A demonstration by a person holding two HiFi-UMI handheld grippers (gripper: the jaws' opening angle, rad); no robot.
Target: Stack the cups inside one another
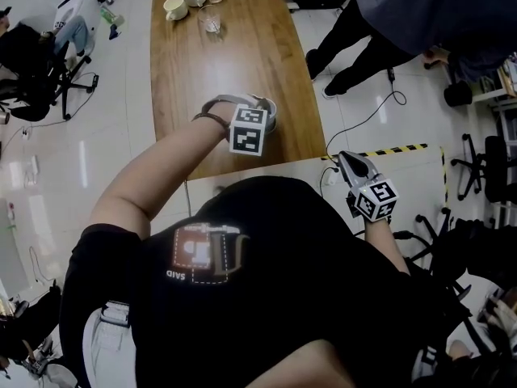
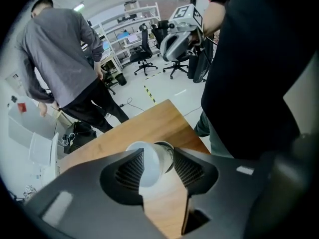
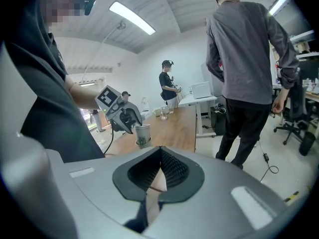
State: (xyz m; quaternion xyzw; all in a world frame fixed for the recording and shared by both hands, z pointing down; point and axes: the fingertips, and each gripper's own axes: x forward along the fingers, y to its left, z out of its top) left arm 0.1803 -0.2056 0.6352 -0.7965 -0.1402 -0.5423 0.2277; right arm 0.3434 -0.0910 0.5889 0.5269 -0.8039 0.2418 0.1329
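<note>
A stack of nested cups (image 2: 148, 171), a white one with a clear one inside, stands near the near right corner of the wooden table (image 1: 242, 55). My left gripper (image 2: 158, 154) hangs right over it, pointing steeply down, open, its pads clear of the cup walls. From the right gripper view the same stack (image 3: 142, 134) stands upright just below the left gripper (image 3: 128, 119). My right gripper (image 1: 347, 162) is off the table's near right corner, over the floor, shut and holding nothing. Two white cups (image 1: 183, 1) and two glasses (image 1: 212, 21) stand at the table's far end.
A person in a grey top (image 1: 388, 23) stands by the table's right side. A cable and yellow-black tape (image 1: 396, 149) lie on the floor there. Office chairs (image 1: 32, 79) stand at the left and at the far right (image 1: 485, 168).
</note>
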